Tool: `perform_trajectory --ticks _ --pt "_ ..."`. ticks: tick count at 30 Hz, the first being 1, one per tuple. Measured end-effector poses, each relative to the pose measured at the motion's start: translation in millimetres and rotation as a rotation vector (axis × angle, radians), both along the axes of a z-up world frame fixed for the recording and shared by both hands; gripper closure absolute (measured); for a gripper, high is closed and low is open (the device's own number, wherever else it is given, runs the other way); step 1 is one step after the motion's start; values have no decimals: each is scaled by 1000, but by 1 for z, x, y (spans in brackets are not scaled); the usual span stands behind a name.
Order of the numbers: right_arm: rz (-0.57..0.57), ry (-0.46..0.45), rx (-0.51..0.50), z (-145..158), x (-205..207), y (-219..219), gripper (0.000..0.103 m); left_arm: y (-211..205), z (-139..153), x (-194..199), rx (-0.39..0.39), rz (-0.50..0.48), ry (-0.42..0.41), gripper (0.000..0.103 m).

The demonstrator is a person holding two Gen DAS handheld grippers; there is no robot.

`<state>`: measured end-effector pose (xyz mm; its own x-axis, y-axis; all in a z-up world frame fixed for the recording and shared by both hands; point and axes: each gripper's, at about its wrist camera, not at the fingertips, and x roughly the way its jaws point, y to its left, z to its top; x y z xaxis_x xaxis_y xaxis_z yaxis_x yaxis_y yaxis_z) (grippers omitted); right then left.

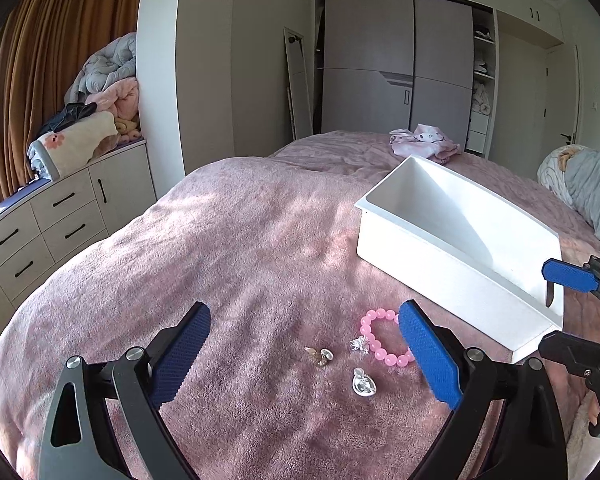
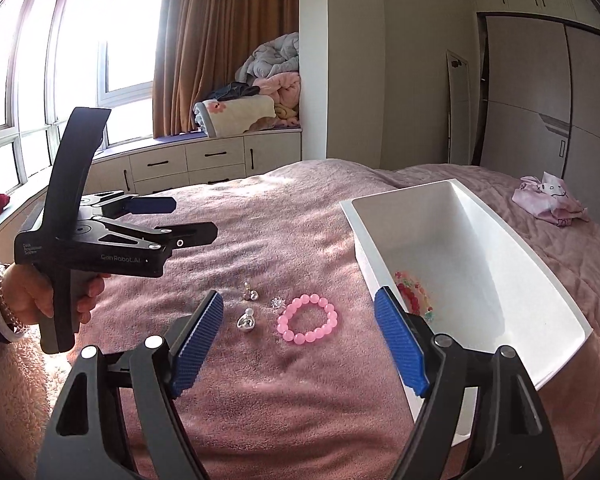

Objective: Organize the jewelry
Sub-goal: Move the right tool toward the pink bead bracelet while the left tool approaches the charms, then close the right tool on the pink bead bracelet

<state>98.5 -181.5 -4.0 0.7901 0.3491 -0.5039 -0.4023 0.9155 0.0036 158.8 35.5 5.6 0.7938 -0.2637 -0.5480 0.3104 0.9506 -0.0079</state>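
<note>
A pink bead bracelet (image 1: 384,342) (image 2: 307,320) lies on the pink bedspread beside a silver heart pendant (image 1: 363,383) (image 2: 247,321), a small sparkly silver piece (image 1: 359,344) (image 2: 277,303) and a small gold and silver charm (image 1: 320,356) (image 2: 250,293). A white box (image 1: 440,264) (image 2: 556,304) stands to their right and holds a red bead piece (image 2: 412,294). My left gripper (image 1: 304,356) (image 2: 164,218) is open and empty just above and in front of the jewelry. My right gripper (image 2: 298,344) (image 1: 556,304) is open and empty, its right finger over the box's near corner.
The bed (image 1: 228,240) fills the foreground. A white drawer unit (image 1: 56,216) with piled blankets (image 1: 96,96) stands at the left by the window. A pink cartoon cloth (image 1: 424,140) (image 2: 548,200) lies farther back on the bed. A folded duvet (image 1: 588,188) lies at the right.
</note>
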Motion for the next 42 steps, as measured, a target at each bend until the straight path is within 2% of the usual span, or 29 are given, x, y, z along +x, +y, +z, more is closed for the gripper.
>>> perform_trajectory --ticks 11,29,30,32,33,36,42 --pt "37 83 -79 -40 21 38 30 -2 -42 22 33 -42 68 7" --pt "-15 209 -132 -93 68 49 47 0 -72 54 -42 -96 155 8" --pt "-20 216 -133 -94 70 49 49 0 -75 56 -45 -98 162 9" --pt "-31 226 -133 -98 74 47 50 -1 -81 60 -49 -114 188 22" --pt "-37 232 -135 -100 77 47 50 -3 -83 62 -49 -121 200 25" --pt "-47 249 -136 -104 86 46 50 -7 -90 65 -39 -140 218 27" --pt "-58 274 -137 -111 97 46 54 -15 -100 68 -21 -178 253 41"
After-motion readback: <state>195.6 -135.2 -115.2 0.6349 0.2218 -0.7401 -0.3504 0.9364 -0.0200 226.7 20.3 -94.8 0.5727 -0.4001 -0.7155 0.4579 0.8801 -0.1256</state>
